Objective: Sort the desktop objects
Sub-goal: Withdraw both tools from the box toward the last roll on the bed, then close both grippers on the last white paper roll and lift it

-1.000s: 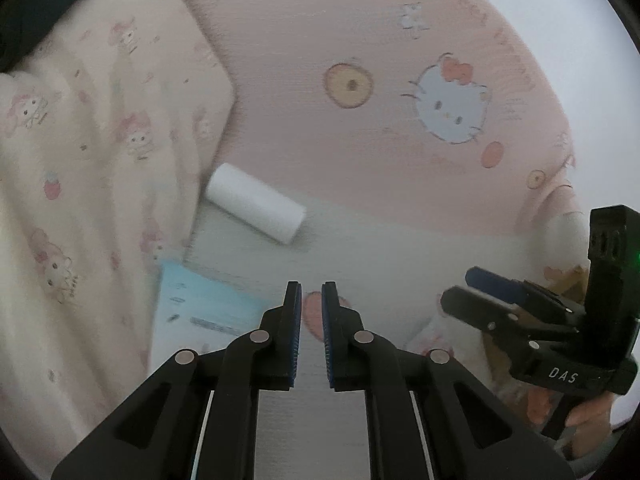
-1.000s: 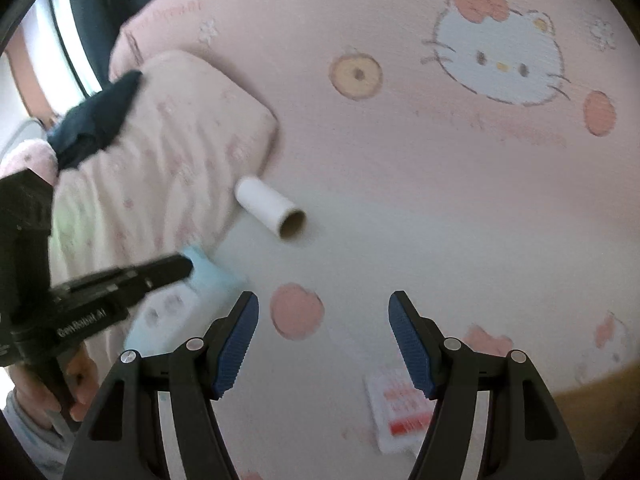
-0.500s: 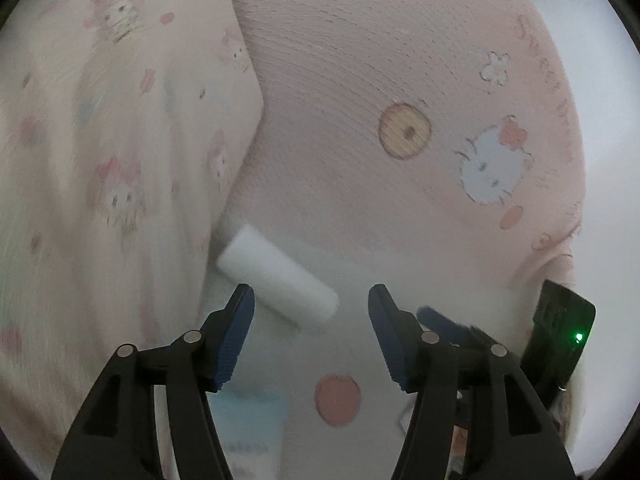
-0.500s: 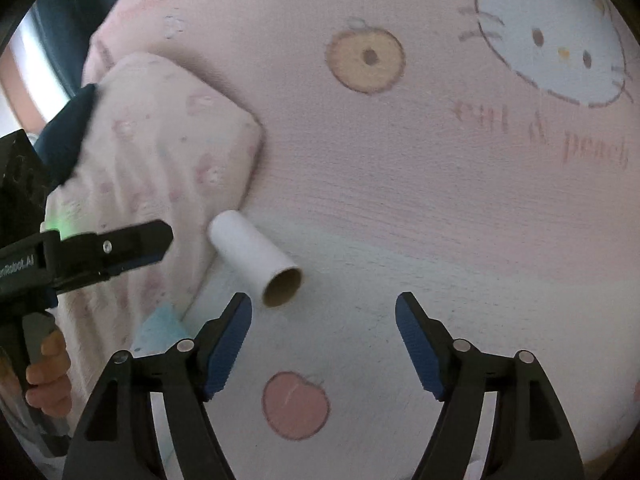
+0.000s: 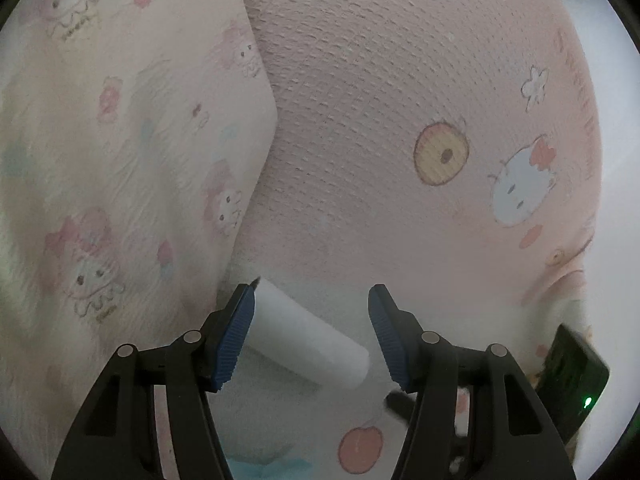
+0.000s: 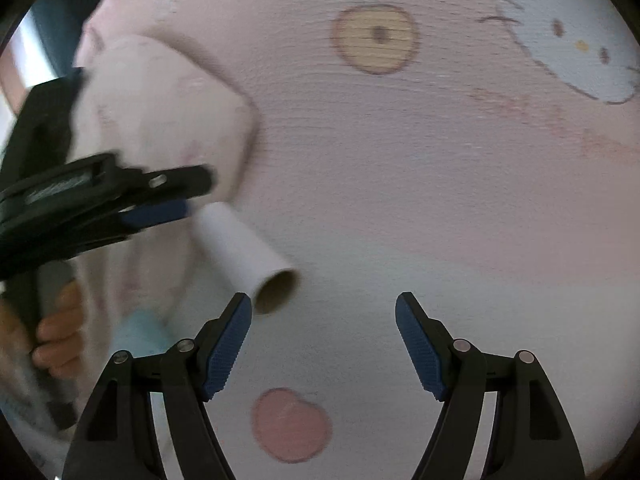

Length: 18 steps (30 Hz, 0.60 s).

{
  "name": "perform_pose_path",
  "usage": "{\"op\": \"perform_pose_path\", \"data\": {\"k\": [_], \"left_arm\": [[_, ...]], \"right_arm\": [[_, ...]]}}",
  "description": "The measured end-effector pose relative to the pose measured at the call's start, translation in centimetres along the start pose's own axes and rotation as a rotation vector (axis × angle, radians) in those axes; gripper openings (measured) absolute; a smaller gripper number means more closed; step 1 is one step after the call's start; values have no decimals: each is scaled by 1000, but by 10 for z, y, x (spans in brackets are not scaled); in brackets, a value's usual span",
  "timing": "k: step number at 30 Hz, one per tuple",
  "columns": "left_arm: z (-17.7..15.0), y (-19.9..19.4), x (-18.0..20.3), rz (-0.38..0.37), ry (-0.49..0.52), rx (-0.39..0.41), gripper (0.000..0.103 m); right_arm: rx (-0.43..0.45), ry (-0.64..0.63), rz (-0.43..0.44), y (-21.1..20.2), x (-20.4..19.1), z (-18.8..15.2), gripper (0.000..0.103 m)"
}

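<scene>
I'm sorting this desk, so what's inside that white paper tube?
The white paper tube lies on the pink cloth. Its open end shows a brown, seemingly empty inside; deeper in is hidden.

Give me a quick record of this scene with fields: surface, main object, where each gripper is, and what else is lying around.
surface: pink cartoon-print blanket
main object: white cardboard tube, lying on its side, open end visible in the right wrist view
left gripper: open, jaws straddling the tube, pads not pressing it
right gripper: open, empty, just beside the tube's open end
nearby: patterned pillow left of the tube; light blue item partly hidden beside it
</scene>
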<state>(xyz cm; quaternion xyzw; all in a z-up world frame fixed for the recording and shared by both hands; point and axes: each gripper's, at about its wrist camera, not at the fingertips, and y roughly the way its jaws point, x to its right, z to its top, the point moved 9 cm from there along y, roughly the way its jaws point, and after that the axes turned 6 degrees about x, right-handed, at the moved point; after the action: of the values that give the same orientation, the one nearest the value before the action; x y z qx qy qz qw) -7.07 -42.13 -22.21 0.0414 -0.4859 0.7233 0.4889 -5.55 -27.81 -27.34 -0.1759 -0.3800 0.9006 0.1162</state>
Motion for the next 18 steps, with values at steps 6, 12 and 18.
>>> {"op": "perform_pose_path", "data": {"k": [6, 12, 18], "left_arm": [[-6, 5, -4, 62, 90, -28, 61], [-19, 11, -13, 119, 89, -56, 33], [-30, 19, 1, 87, 117, -79, 31]], "right_arm": [[-9, -59, -1, 6, -17, -6, 73], [-34, -64, -11, 13, -12, -15, 73], [-42, -18, 16, 14, -5, -20, 73]]}}
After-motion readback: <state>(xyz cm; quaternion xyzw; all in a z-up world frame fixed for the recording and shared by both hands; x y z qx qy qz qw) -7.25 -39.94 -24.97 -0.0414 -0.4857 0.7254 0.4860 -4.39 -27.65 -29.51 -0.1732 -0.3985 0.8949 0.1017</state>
